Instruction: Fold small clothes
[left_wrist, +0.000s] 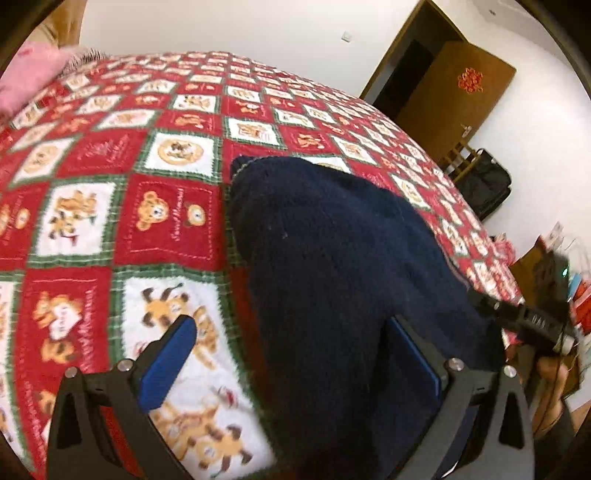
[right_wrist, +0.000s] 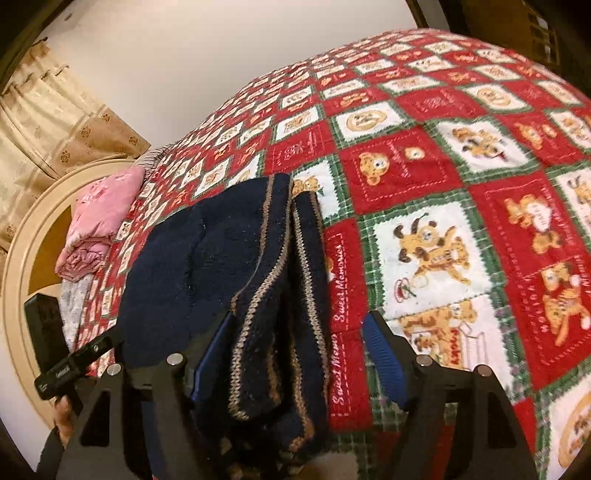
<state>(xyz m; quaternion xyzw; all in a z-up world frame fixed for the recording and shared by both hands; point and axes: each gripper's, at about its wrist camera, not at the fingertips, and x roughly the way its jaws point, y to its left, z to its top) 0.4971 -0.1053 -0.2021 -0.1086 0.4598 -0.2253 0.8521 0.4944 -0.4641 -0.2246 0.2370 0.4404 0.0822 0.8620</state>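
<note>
1. Two grippers sit nearest the cameras, each with blue pads on black fingers. The left gripper (left_wrist: 295, 365) is spread wide, its right finger over the navy knit garment (left_wrist: 332, 258) and its left finger over the bare blanket.
2. The right gripper (right_wrist: 299, 354) is likewise spread apart, pinching nothing; the garment's (right_wrist: 236, 266) tan-striped edge lies between its fingers, nearer the left one.
3. Beyond the fingers, the navy garment lies bunched in a thick heap on the bed, on a red, white and green blanket (left_wrist: 110, 166) printed with bears and dogs.
4. Farther off, pink folded bedding (right_wrist: 99, 221) sits at the head of the bed beside a cream headboard (right_wrist: 18, 258).
5. Farthest away stand a brown door (left_wrist: 450, 96) with a red ornament, a black bag (left_wrist: 484, 184) against the white wall, and beige curtains (right_wrist: 48, 122).
</note>
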